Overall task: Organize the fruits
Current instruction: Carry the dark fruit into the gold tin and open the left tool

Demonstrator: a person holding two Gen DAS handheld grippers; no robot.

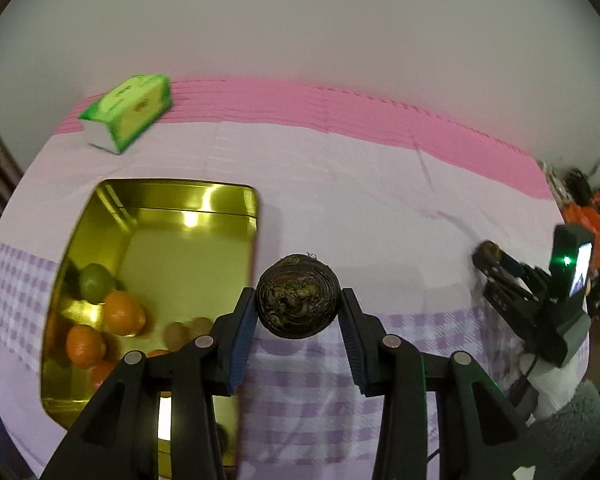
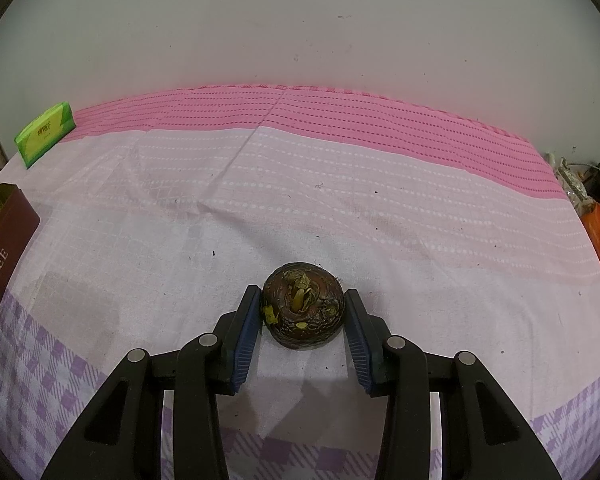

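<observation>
Left gripper [image 1: 299, 308]: its jaws stood narrowly apart and clamped on a dark, rough-skinned round fruit [image 1: 298, 296], carried clear of the cloth just beside the tin's near right edge.
Right gripper [image 2: 302, 312]: its jaws, likewise nearly closed, pressed both sides of a second dark fruit [image 2: 303, 306] that looked to be resting on the cloth, well to the right of the tin.
Gold tin [image 1: 256, 216]: it sat open at the left of the worktop and already held several oranges [image 1: 122, 312], a green fruit [image 1: 95, 282] and a couple of small brown ones [image 1: 188, 330].
Cloth [image 2: 340, 208]: apart from the two gripped fruits, no loose fruit showed on the pink-and-lilac covering.
Far edge: a green tissue pack [image 1: 130, 116] lay against the wall, away from the work.
Progress: the sorting appeared almost finished, with only the two held fruits left to go into the tin.
</observation>
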